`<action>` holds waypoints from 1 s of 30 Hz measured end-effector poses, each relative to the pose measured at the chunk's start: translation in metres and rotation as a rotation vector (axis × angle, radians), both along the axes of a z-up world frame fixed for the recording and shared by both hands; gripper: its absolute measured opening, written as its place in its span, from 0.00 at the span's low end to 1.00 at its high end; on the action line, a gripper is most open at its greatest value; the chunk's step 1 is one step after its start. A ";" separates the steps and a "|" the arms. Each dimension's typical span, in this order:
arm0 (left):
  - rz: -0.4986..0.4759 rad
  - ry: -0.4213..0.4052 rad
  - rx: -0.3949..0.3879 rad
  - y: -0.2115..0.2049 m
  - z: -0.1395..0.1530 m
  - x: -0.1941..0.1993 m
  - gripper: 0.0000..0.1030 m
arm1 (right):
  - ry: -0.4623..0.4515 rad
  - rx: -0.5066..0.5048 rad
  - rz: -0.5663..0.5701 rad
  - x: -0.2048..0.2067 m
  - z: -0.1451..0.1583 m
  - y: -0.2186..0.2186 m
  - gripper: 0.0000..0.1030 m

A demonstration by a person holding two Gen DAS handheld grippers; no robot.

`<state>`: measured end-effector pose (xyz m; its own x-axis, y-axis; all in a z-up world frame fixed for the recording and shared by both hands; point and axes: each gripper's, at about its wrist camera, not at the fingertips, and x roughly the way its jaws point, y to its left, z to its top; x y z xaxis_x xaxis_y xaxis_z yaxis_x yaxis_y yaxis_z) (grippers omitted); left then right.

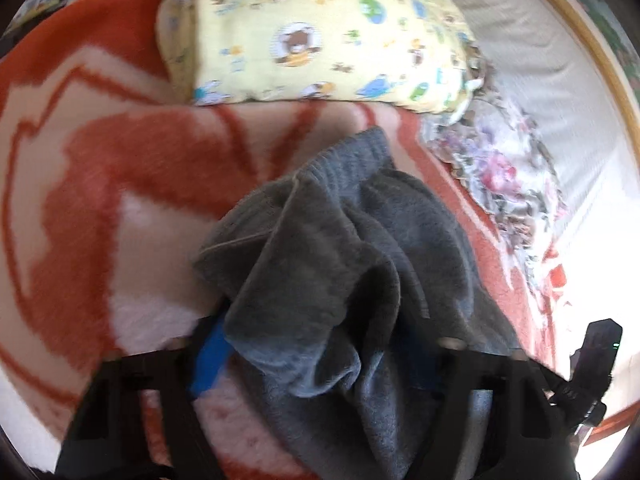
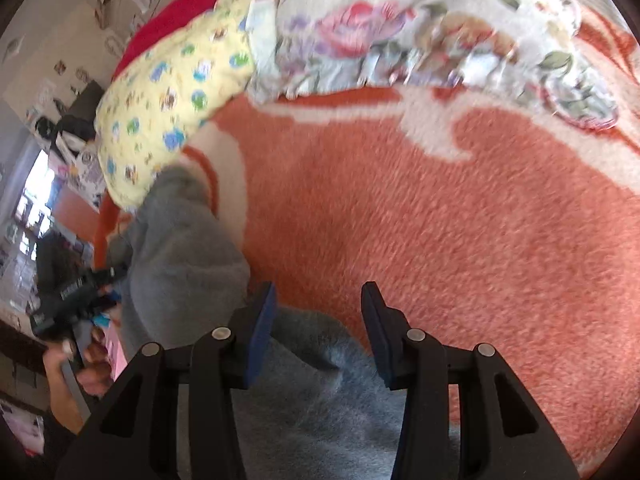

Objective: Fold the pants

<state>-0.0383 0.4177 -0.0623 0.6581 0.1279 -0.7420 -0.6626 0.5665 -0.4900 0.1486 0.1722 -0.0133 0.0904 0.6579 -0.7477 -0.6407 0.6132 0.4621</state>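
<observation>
Grey fleece pants (image 1: pixel 340 240) lie crumpled on an orange and white blanket (image 1: pixel 120 160). In the left wrist view a thick bunch of them fills the gap of my left gripper (image 1: pixel 328 344). One blue pad (image 1: pixel 208 360) shows pressed at the cloth's left side and the other finger is hidden under fabric. In the right wrist view my right gripper (image 2: pixel 320 308) stands open, its fingers apart above a flat part of the pants (image 2: pixel 180 248), pads not touching the cloth. The left gripper (image 2: pixel 80 292) shows at the far left, held by a hand.
A yellow cartoon-print pillow (image 1: pixel 320 32) lies just beyond the pants. A floral cloth (image 1: pixel 492 160) is bunched to the right of it, near a pale mattress and a wooden bed edge (image 1: pixel 580 40). Orange blanket (image 2: pixel 440 220) stretches ahead of the right gripper.
</observation>
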 end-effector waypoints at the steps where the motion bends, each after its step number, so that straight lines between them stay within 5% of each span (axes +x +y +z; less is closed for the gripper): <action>1: -0.014 -0.018 -0.011 0.000 -0.002 0.000 0.37 | 0.007 -0.013 0.030 -0.005 -0.005 0.002 0.44; 3: -0.025 -0.069 -0.045 0.001 -0.006 -0.006 0.21 | -0.008 -0.028 0.080 -0.016 -0.008 0.005 0.44; 6: -0.032 -0.122 -0.032 -0.002 -0.006 -0.019 0.17 | -0.075 -0.040 0.098 -0.024 -0.004 0.006 0.45; 9: -0.033 -0.169 -0.016 -0.007 -0.001 -0.032 0.15 | -0.035 -0.030 0.108 -0.016 -0.008 0.009 0.47; 11: -0.035 -0.202 -0.003 -0.010 0.004 -0.040 0.15 | -0.061 -0.036 0.135 -0.016 -0.007 0.013 0.43; 13: -0.033 -0.232 0.004 -0.013 0.011 -0.047 0.14 | -0.076 -0.036 0.142 -0.017 -0.002 0.017 0.22; 14: -0.030 -0.252 0.009 -0.014 0.016 -0.050 0.14 | -0.100 -0.039 0.136 -0.017 0.003 0.020 0.21; 21: -0.029 -0.346 0.238 -0.030 0.077 -0.078 0.14 | -0.281 0.075 0.018 0.008 0.071 0.030 0.19; 25: 0.002 -0.316 0.249 -0.015 0.067 -0.089 0.14 | -0.258 0.058 0.058 0.008 0.057 0.057 0.19; 30: 0.024 -0.132 0.193 0.005 0.019 -0.090 0.24 | -0.207 -0.048 0.047 0.005 0.013 0.076 0.31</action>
<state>-0.1284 0.4222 -0.0432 0.7431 0.2757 -0.6097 -0.6140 0.6433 -0.4574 0.1538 0.2487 0.0001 0.2153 0.6291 -0.7469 -0.7470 0.5988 0.2889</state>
